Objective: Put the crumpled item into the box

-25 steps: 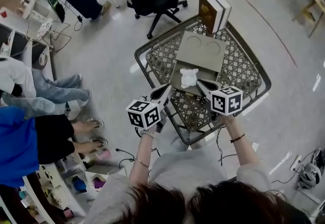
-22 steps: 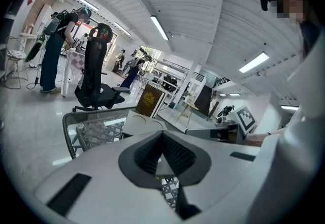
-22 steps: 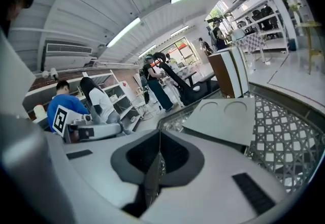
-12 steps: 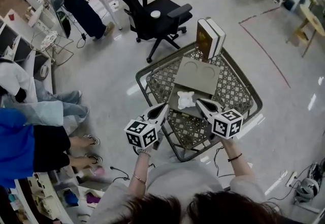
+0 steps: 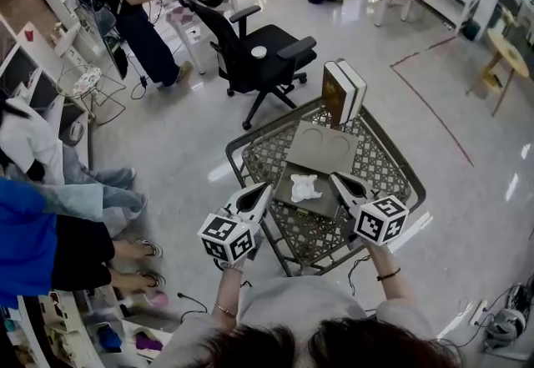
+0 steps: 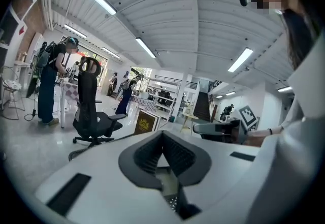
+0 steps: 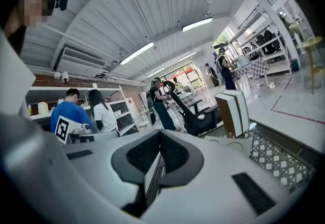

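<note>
Head view, and the crumpled white item [image 5: 305, 188] is lying inside the open box [image 5: 324, 206], on its grey floor. The box's lid [image 5: 322, 147] is thrown back flat behind it, two round hollows showing. The left gripper [image 5: 265, 189] hangs just off the box's left edge and the right gripper [image 5: 336, 178] at its right edge. Both tongs are pinched narrow, tips together, gripping nothing. Beyond the lid stand two upright book-shaped cases [image 5: 344, 91], all on the lattice table [image 5: 385, 141].

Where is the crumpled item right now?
Head view, centre: the crumpled item lies in the open box on the mesh table, between the tips of the left gripper and right gripper.
</note>
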{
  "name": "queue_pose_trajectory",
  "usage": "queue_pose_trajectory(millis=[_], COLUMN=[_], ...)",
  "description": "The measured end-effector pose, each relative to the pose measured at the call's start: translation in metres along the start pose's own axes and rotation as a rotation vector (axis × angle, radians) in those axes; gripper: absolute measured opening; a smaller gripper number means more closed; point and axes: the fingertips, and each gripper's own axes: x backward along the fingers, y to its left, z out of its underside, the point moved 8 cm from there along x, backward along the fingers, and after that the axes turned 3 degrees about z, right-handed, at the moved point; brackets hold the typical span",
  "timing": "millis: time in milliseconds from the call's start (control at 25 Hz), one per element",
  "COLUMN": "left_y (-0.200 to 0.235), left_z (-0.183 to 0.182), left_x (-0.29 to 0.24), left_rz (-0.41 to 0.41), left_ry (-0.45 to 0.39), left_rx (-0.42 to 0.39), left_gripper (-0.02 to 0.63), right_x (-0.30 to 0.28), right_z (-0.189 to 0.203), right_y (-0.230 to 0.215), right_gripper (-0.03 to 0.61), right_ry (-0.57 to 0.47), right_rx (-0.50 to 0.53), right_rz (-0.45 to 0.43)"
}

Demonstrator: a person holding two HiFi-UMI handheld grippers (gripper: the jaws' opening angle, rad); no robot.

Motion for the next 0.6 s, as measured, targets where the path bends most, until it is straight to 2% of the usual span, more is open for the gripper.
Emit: queue_pose_trajectory(millis=[600], left_y=[-0.001], left_z=[-0.040], left_x=[0.017], left_rz=[-0.062], left_ry=[-0.126], left_rx=[-0.120], left_gripper=[0.017], right_x=[0.020], right_z=[-0.062], right_y=[0.011], right_gripper=[0.021], right_ry=[-0.161], right_rx=[0.169], right_rz=[0.026])
